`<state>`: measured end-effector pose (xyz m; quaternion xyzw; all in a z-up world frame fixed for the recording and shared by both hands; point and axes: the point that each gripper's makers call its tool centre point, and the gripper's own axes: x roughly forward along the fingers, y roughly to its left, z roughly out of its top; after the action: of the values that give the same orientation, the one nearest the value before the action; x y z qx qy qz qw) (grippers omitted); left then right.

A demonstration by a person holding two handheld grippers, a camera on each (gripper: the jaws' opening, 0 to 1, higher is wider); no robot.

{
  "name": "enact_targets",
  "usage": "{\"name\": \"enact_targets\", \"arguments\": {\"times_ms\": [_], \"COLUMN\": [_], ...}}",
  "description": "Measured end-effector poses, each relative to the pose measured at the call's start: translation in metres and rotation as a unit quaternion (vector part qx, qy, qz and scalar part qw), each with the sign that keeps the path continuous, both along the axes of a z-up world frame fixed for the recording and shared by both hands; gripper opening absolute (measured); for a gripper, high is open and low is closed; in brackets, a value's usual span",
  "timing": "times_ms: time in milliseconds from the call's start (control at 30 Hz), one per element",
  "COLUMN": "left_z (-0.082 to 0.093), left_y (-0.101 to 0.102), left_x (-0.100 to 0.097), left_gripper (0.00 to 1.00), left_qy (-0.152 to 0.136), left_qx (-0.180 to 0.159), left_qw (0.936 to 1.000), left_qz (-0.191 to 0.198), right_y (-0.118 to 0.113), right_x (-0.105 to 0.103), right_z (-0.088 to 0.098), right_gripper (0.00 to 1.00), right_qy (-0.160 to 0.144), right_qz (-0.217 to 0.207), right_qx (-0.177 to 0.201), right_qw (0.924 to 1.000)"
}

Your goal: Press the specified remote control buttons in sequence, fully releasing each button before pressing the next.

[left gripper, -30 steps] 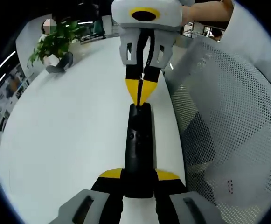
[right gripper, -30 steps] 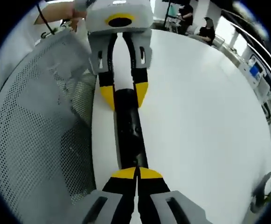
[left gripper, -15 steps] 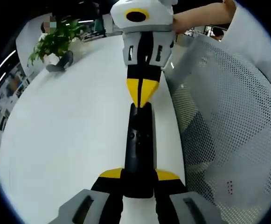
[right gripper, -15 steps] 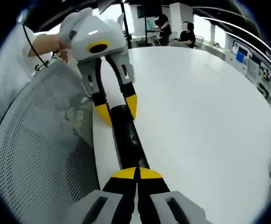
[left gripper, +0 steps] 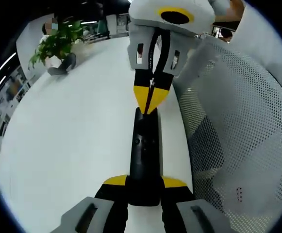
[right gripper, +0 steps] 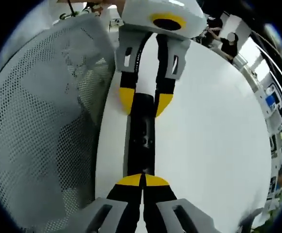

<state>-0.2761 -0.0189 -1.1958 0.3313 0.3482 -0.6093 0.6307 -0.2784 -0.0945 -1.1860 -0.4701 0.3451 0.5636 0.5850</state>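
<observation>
While my left gripper (left gripper: 144, 182) still clamps the remote (left gripper: 145, 155), my right gripper (right gripper: 141, 180), tips closed and empty, has shifted at its far end.

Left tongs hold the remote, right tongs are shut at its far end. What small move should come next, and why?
Probably ease the right tongs down and inward along the remote toward its buttons. Their shut tips sit at the remote's far end, short of the buttons, while the left tongs grip the other end steady on the white table.
</observation>
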Motion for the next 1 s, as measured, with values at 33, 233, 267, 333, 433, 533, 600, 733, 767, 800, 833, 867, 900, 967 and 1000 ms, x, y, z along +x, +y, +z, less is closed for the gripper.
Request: {"name": "enact_targets", "arguments": {"times_ms": [33,233,267,333,433,533,600,733,767,800,833,867,900,967,1000], "left_z": [0.000,0.000,0.000,0.000,0.000,0.000,0.000,0.001,0.001,0.001,0.001,0.001,0.001,0.001,0.001], "left_y": [0.000,0.000,0.000,0.000,0.000,0.000,0.000,0.000,0.000,0.000,0.000,0.000,0.000,0.000,0.000], "left_x": [0.000,0.000,0.000,0.000,0.000,-0.001,-0.001,-0.002,-0.002,-0.002,-0.002,-0.001,-0.001,-0.001,-0.001], "left_gripper": [0.24,0.24,0.24,0.24,0.24,0.24,0.24,0.24,0.24,0.24,0.24,0.24,0.24,0.24,0.24], "left_qy": [0.000,-0.001,-0.001,0.000,-0.001,0.000,0.000,0.000,0.000,0.000,0.000,0.000,0.000,0.000,0.000], "left_qx": [0.000,0.001,0.002,0.003,0.006,0.005,0.005,0.006,0.006,0.006,0.006,0.005,0.005,0.004,0.003], "left_qw": [1.0000,1.0000,1.0000,1.0000,1.0000,1.0000,1.0000,1.0000,1.0000,1.0000,1.0000,1.0000,1.0000,1.0000,1.0000], "left_qz": [-0.001,-0.002,-0.002,-0.001,0.003,0.005,0.005,0.005,0.005,0.005,0.006,0.006,0.006,0.006,0.005], "right_y": [0.000,0.000,-0.001,-0.001,-0.002,0.004,0.006,0.013,0.015,0.015,0.011,0.015,0.014,0.013,0.013], "right_x": [0.000,0.004,0.004,0.003,0.003,-0.001,0.000,0.001,0.000,-0.002,-0.003,-0.002,-0.003,-0.003,-0.003], "right_z": [-0.001,0.001,0.001,0.003,0.005,0.008,0.008,0.008,0.007,0.004,0.000,0.004,0.003,0.002,0.002], "right_gripper": [0.00,0.00,0.00,0.00,0.00,0.00,0.00,0.00,0.00,0.00,0.00,0.00,0.00,0.00,0.00], "right_qy": [-0.002,0.026,0.032,0.050,0.066,0.065,0.059,0.062,0.064,0.066,0.059,0.050,0.055,0.045,0.044], "right_qz": [-0.005,-0.083,-0.094,-0.111,-0.133,-0.117,-0.104,-0.093,-0.091,-0.086,-0.077,-0.061,-0.071,-0.058,-0.055], "right_qx": [-0.005,0.041,0.052,0.080,0.100,0.105,0.099,0.102,0.100,0.093,0.076,0.085,0.079,0.072,0.070], "right_qw": [1.0000,0.9954,0.9937,0.9893,0.9839,0.9855,0.9879,0.9885,0.9888,0.9897,0.9924,0.9933,0.9929,0.9947,0.9950]}}
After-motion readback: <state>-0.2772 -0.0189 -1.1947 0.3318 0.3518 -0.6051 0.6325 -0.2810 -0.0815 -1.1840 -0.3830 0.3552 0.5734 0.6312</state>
